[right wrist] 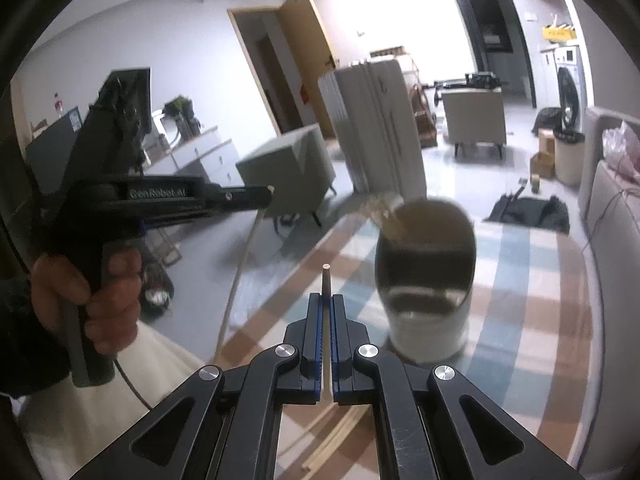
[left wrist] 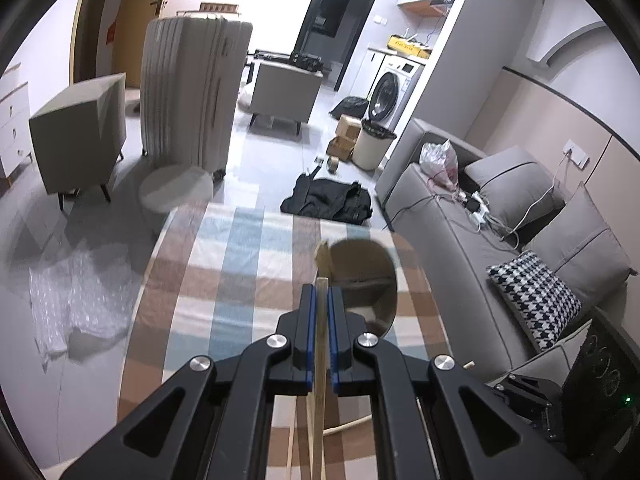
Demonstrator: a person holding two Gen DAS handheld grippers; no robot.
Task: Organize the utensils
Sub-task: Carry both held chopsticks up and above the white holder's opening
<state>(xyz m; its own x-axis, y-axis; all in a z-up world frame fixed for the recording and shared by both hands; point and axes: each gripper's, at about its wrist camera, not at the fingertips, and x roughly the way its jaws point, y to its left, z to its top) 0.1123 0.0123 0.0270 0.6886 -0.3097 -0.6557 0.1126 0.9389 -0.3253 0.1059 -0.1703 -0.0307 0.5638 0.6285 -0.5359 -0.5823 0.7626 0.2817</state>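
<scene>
Showing only rightward, a hand point(right wrist: 96, 292) grips a handle point(right wrist: 92, 240).

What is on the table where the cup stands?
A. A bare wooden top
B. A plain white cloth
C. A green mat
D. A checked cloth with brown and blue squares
D: the tablecloth under the cup shows brown, blue and white squares in both wrist views.

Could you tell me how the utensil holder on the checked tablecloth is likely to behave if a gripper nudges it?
The utensil holder looks tall and narrow-based, so a high nudge might tip it. It stands on soft checked tablecloth, so it would probably drag rather than slide.
</scene>
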